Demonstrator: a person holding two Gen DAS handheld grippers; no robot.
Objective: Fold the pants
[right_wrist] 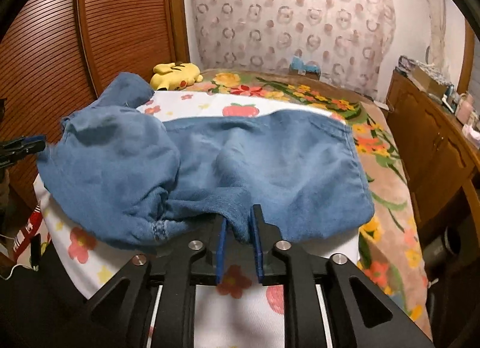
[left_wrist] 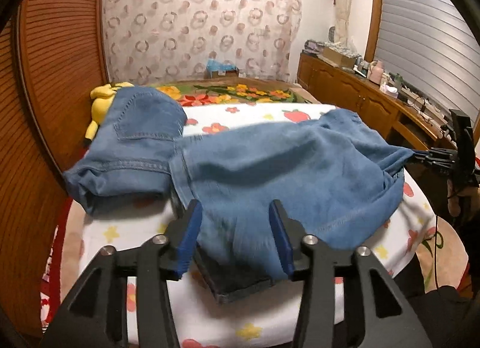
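Observation:
Blue jeans (left_wrist: 270, 168) lie crumpled across a white flowered sheet (left_wrist: 210, 321) on a bed, back pocket (left_wrist: 144, 120) up at the far left. My left gripper (left_wrist: 235, 207) stands open over the near edge. A pant leg's hem (left_wrist: 240, 285) lies loose between its blue pads (left_wrist: 189, 240), and the cloth there is blurred. My right gripper (right_wrist: 240, 216) has its pads a narrow gap apart, and a bunched fold of the jeans (right_wrist: 270, 162) fills that gap. In the left wrist view the right gripper (left_wrist: 420, 154) holds that edge drawn up off the bed.
A yellow plush toy (right_wrist: 177, 73) lies at the far left by a slatted wooden door (right_wrist: 120, 18). A floral blanket (right_wrist: 384, 228) covers the bed's right side. A wooden sideboard (left_wrist: 360, 93) with clutter runs along the right wall. A person's dark sleeve shows at the right.

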